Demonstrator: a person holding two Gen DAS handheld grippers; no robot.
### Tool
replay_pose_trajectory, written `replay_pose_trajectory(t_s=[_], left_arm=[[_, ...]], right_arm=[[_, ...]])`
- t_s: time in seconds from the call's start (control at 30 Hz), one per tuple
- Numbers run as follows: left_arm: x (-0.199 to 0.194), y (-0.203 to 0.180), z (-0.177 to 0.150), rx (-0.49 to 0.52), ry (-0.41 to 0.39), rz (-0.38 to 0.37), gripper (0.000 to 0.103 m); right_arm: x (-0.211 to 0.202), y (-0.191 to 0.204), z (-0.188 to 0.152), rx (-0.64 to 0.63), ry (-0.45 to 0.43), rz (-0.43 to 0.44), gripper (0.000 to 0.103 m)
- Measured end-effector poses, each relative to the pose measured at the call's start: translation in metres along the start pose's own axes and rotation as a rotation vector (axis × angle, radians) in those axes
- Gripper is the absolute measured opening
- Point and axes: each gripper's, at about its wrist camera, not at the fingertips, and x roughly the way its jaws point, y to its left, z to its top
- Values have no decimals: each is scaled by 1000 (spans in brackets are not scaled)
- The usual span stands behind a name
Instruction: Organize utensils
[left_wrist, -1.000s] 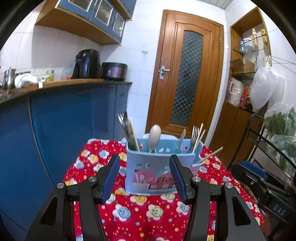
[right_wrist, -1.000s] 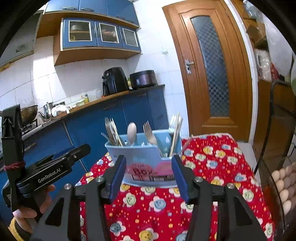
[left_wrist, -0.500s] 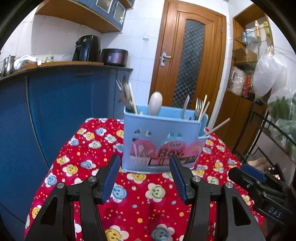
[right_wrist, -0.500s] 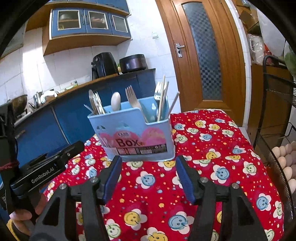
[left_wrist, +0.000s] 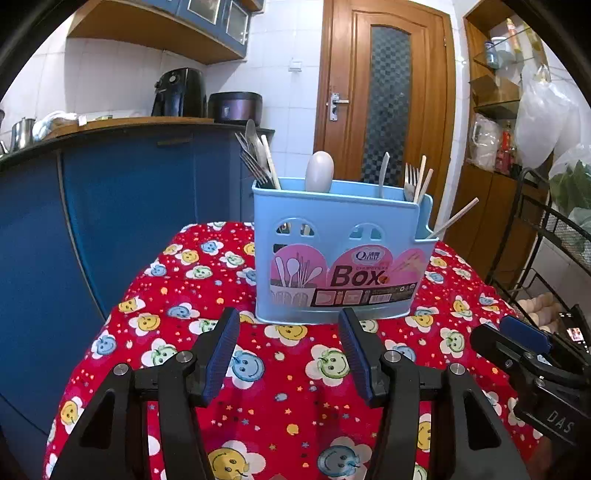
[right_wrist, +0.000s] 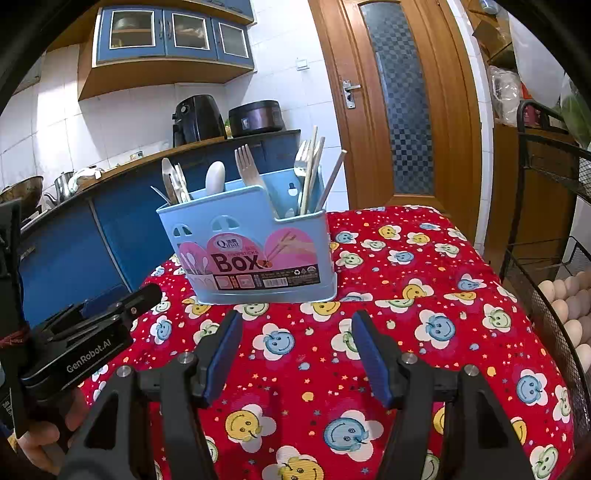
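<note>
Above the red tablecloth (left_wrist: 295, 417), both tongs (left_wrist: 289, 350) (right_wrist: 296, 349) angled down toward the utensil box (left_wrist: 338, 254), jaws apart, empty.

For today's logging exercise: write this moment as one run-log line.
task: organize utensils | left gripper: open, empty | right gripper: open, empty | utensil box: upright on tablecloth, untouched

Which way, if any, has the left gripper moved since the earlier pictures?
Yes: the left gripper has dropped; the blue utensil box now rises above the worktop edge behind it.
</note>
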Motion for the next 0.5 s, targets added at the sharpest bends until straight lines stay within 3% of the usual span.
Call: replay_pose_trajectory(t_s=[0.5], left_arm=[[1, -1, -1, 3, -2, 3, 57]], right_arm=[[0, 0, -1, -1, 1, 0, 64]])
